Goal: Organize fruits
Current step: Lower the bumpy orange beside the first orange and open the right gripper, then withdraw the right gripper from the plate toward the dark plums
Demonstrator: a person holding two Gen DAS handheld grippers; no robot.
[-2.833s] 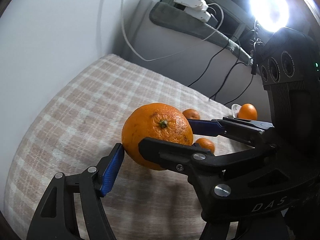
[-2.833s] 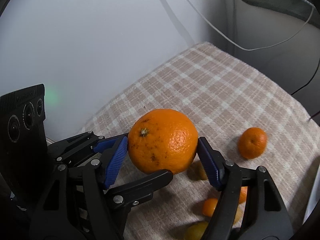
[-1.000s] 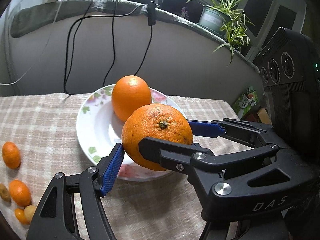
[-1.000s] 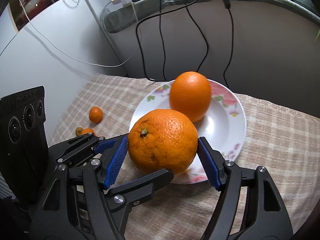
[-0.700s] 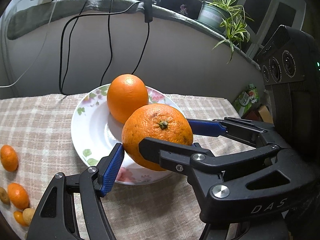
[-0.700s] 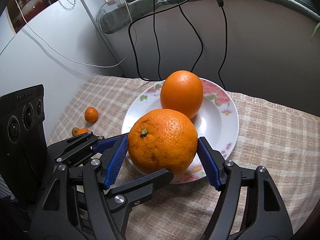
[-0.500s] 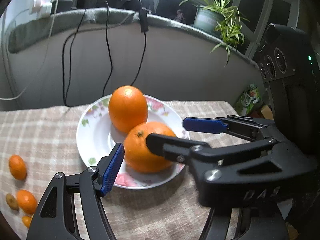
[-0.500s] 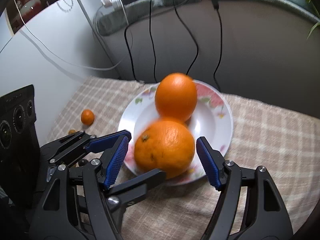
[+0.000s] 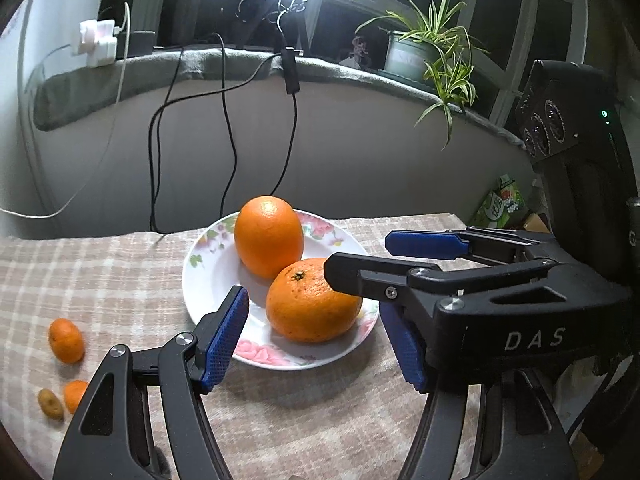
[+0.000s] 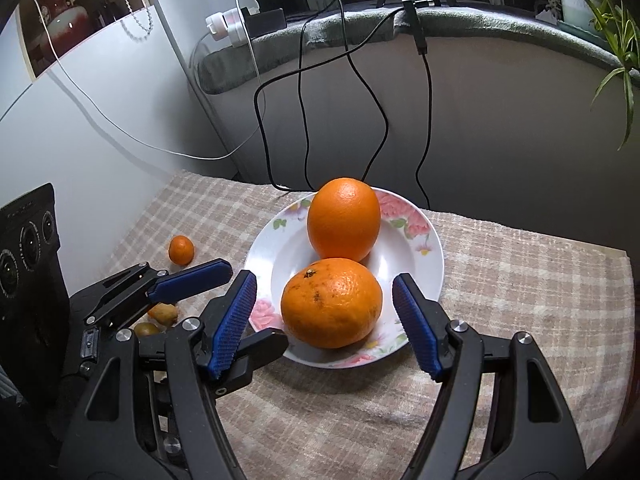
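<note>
plate: 2 oranges, smooth orange at 12 o'clock touching speckled orange | left gripper: agape, empty | right gripper: agape, empty

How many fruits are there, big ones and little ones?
Big oranges on the plate: 2
Small orange mandarins on the cloth: 2
Small brownish fruits: 2
Total: 6

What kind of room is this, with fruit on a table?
Probably a home, a living or dining corner by a window: a checked tablecloth, a flowered plate of oranges, a potted plant on the sill and a power strip with trailing cables.
</note>
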